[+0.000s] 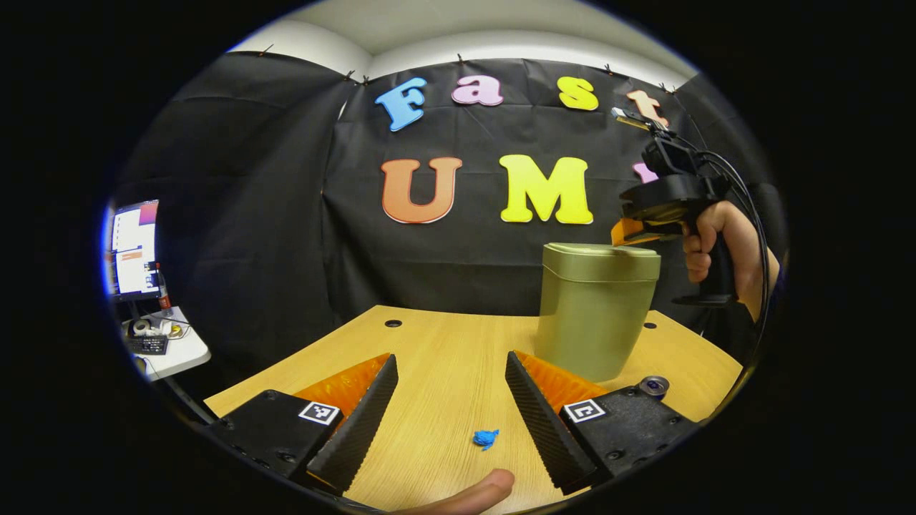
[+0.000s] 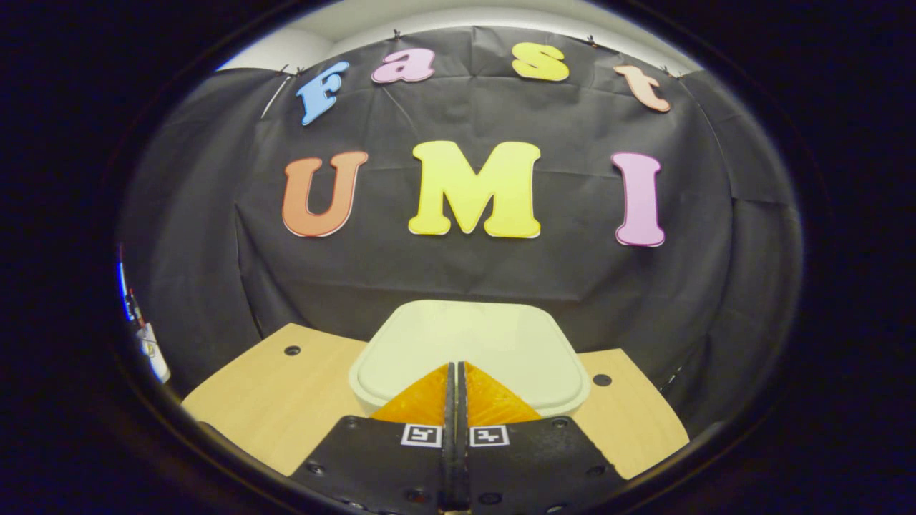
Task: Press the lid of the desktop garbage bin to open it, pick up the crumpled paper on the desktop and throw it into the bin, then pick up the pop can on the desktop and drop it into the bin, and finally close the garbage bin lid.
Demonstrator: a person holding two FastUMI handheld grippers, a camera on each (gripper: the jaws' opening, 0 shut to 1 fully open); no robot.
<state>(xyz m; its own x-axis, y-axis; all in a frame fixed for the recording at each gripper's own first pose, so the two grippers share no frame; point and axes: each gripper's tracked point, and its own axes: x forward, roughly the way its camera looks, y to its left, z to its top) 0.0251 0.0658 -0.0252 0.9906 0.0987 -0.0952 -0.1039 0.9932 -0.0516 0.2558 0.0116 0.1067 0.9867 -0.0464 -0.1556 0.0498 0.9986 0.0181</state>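
The garbage bin (image 2: 469,354) sits right under your right gripper (image 2: 455,386), whose jaws are pressed together with nothing between them, tips over the near edge of the closed lid (image 1: 601,252). Your left gripper (image 1: 451,379) hangs low over the worktop (image 1: 429,343) with its jaws spread wide and empty. Between them, close in, lies a small blue crumpled paper (image 1: 486,438). The bin stands ahead and to the right of these jaws; the pop can (image 1: 653,386) shows just past the right finger.
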